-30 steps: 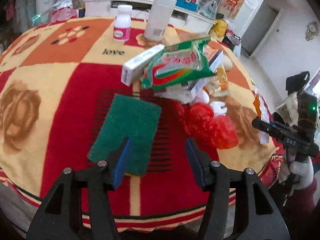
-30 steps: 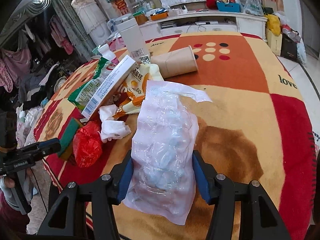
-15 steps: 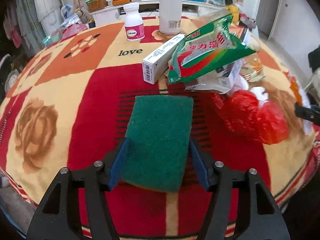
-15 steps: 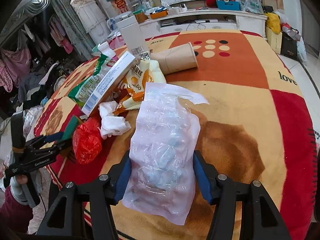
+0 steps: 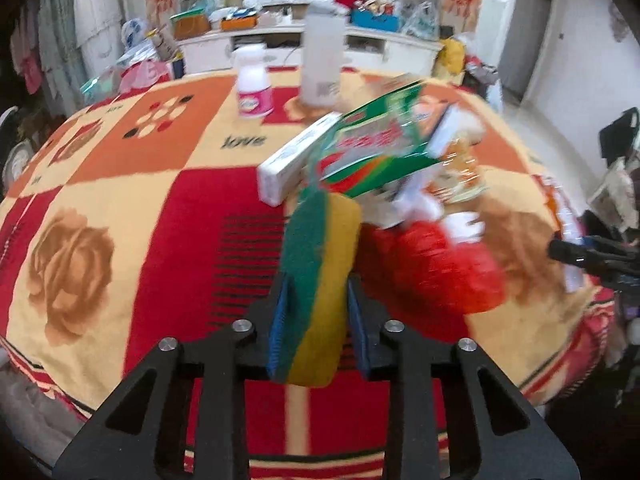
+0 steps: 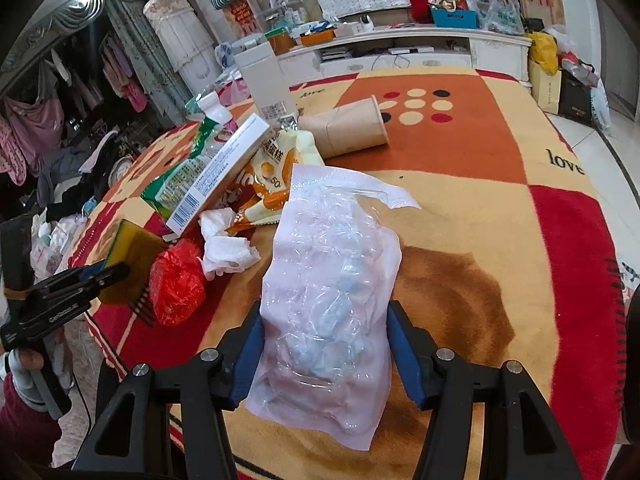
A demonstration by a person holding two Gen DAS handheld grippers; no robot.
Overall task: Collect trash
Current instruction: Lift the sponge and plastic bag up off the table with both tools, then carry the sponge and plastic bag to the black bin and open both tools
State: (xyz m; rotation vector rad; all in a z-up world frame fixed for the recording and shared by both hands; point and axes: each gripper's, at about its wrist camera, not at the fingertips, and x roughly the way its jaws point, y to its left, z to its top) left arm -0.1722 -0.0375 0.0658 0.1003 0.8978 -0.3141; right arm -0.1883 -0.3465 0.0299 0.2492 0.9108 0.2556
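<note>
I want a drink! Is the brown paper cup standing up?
No, the paper cup lies on its side on the blanket.

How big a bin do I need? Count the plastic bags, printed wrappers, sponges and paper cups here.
Plastic bags: 2, clear bag, red bag
Printed wrappers: 2, green wrapper, yellow wrapper
Sponges: 1
Paper cups: 1
Total: 6

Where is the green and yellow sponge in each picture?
Left wrist view: the sponge stands on edge at bottom centre, squeezed between the left gripper jaws.
Right wrist view: the sponge is at the far left edge, yellow side showing.
Shared landmark: the red plastic bag lies right beside it in both.
</note>
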